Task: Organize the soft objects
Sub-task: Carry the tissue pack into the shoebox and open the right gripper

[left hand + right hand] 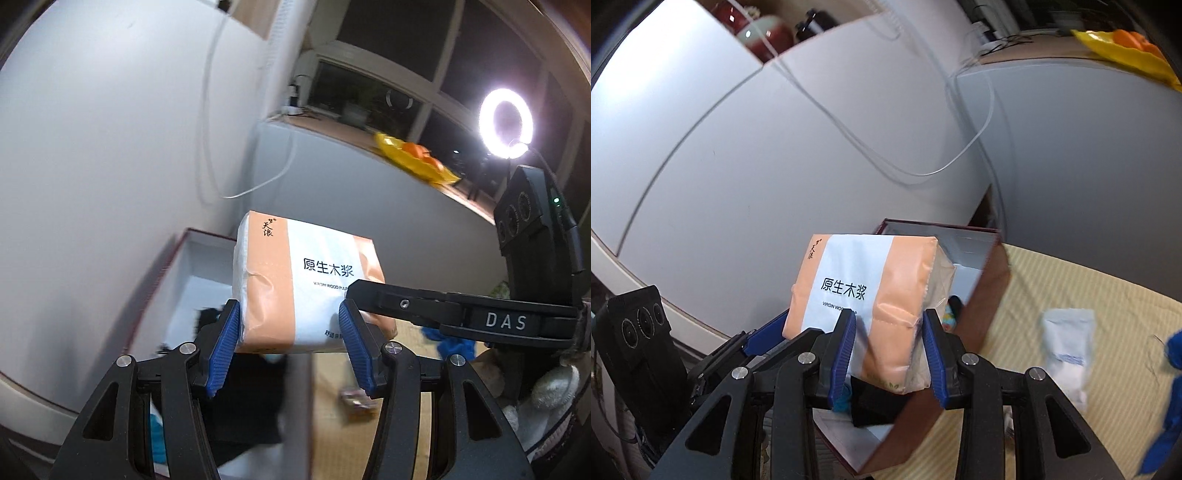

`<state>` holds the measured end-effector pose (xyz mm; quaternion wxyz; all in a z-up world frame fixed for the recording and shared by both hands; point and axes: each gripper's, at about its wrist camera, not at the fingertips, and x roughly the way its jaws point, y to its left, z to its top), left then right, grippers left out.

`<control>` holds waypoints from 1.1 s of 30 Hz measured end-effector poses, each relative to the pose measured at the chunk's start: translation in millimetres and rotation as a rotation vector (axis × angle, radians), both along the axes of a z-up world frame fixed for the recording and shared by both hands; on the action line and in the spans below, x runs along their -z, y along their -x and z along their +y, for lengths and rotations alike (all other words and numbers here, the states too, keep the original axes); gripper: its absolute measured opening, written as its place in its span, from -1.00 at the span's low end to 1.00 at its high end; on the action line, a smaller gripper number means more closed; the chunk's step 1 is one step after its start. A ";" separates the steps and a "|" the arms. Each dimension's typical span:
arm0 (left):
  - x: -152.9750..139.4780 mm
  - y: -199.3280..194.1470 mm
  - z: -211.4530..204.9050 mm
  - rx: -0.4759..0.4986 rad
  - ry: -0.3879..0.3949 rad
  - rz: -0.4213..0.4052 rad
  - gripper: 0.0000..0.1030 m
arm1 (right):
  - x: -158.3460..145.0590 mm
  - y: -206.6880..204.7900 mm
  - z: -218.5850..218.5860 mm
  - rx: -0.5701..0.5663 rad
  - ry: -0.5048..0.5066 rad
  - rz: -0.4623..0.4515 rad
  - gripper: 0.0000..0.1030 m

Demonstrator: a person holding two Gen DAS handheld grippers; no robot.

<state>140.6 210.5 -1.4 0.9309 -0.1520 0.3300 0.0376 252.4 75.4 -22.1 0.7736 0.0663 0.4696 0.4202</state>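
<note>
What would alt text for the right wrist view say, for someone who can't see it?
A tissue pack, orange and white, is clamped between the right gripper's blue pads, with the left gripper gripping its other side. Behind it sits an open box on a striped mat, where a small white packet lies.

A: What sits inside the open box (pixel 975 258)?
B: Mostly hidden behind the tissue pack (pixel 871 306); only dark shapes show (blurred). The blue cloth (pixel 1167 398) at the surface's right edge is cut off.
A: And the white packet (pixel 1067 350)?
B: Print too smeared to read.
</note>
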 end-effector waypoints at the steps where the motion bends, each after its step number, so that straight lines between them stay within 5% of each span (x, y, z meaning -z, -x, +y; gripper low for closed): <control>1: 2.3 -1.6 4.5 -0.007 -0.003 0.005 0.03 | 2.0 -1.1 7.4 -0.005 0.008 0.000 -0.34; 17: 34.5 -22.6 24.6 -0.052 -0.045 0.098 0.03 | 26.9 -12.6 55.6 -0.042 0.122 -0.011 -0.34; 26: 38.6 -9.0 25.4 -0.101 -0.137 0.111 0.03 | 21.1 -7.2 55.7 -0.028 0.207 -0.127 -0.34; 33: 31.3 7.0 12.9 -0.118 -0.193 0.071 0.04 | 13.7 5.4 33.9 -0.019 0.226 -0.203 -0.12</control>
